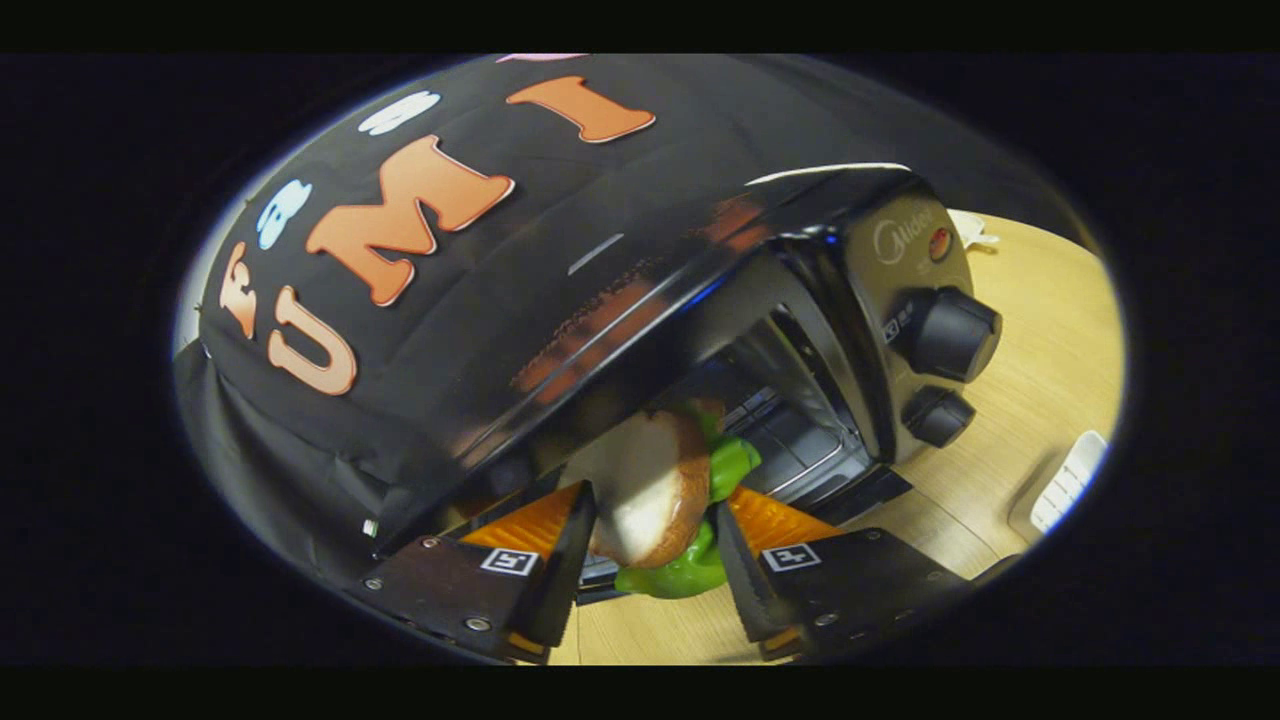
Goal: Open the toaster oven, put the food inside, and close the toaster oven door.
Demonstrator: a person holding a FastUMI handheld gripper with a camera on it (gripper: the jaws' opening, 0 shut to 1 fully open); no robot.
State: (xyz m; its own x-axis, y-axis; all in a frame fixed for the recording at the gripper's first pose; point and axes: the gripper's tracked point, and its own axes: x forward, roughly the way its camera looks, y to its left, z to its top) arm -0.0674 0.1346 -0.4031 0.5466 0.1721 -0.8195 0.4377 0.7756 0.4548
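The toaster oven stands open at centre frame on the worktop. The claw pinches the sandwich at the cavity mouth, lower centre. Judged: opening done; placing and closing the door remain.

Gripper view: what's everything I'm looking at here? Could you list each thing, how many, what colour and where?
Toaster oven: one, black, tilted in this view, just ahead of the fingers, on the table; its door is open.
Knobs: two, black, one above the other on the oven's front panel.
Indicator light: one, red-orange, above the knobs.
Rack: one, metal wire, inside the oven.
Sandwich: one, pale and brown bread with green filling, between the fingers at the oven's mouth.
Table: one, light wood, under the oven.
White object: one, on the table beyond the oven; too cropped to identify.
Hand-held gripper: one, both fingers pressing on the sandwich.
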